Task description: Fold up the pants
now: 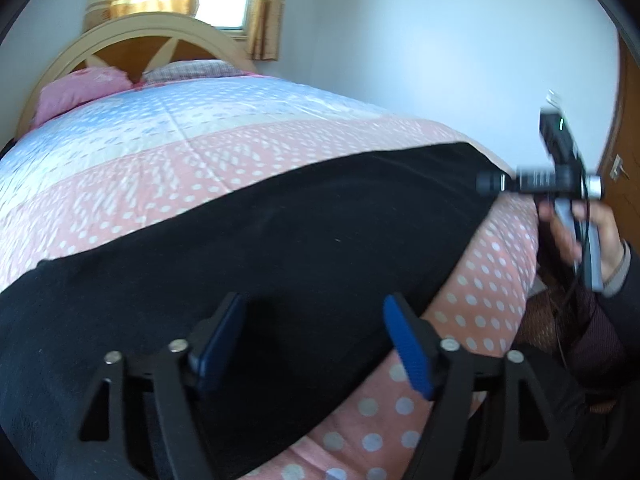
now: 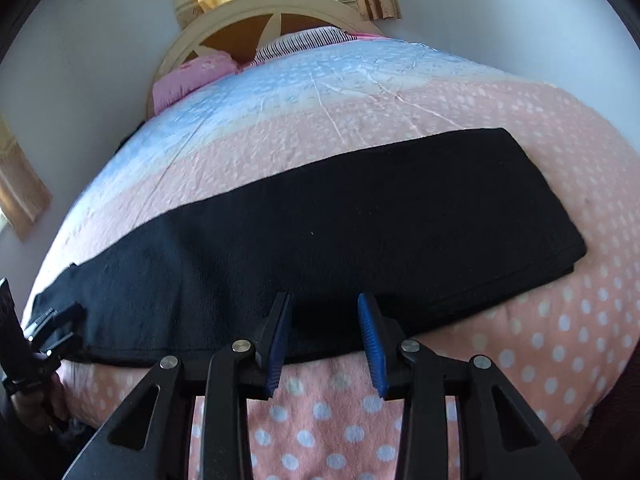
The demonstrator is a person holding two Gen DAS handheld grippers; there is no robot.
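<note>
Lying flat across the near part of the bed (image 2: 540, 344), the black pants (image 2: 320, 224) form one long band — legs seemingly already stacked, a second layer showing at the right-hand end. Left gripper (image 1: 314, 336) hovers over the near hem of the cloth, jaws spread wide, nothing between the blue pads (image 1: 408, 344). Right gripper (image 2: 324, 336) sits at the near edge mid-length, jaws likewise apart and empty.

Judgement: next fold is end-to-end. To do it well, pinch both layers at one end, each gripper near a corner — lift only enough to clear, carry across, lay edges flush. Thick fabric; a shallow bite may catch only the top layer. The polka-dot bedspread (image 1: 480, 292) is soft, so avoid nipping it.
</note>
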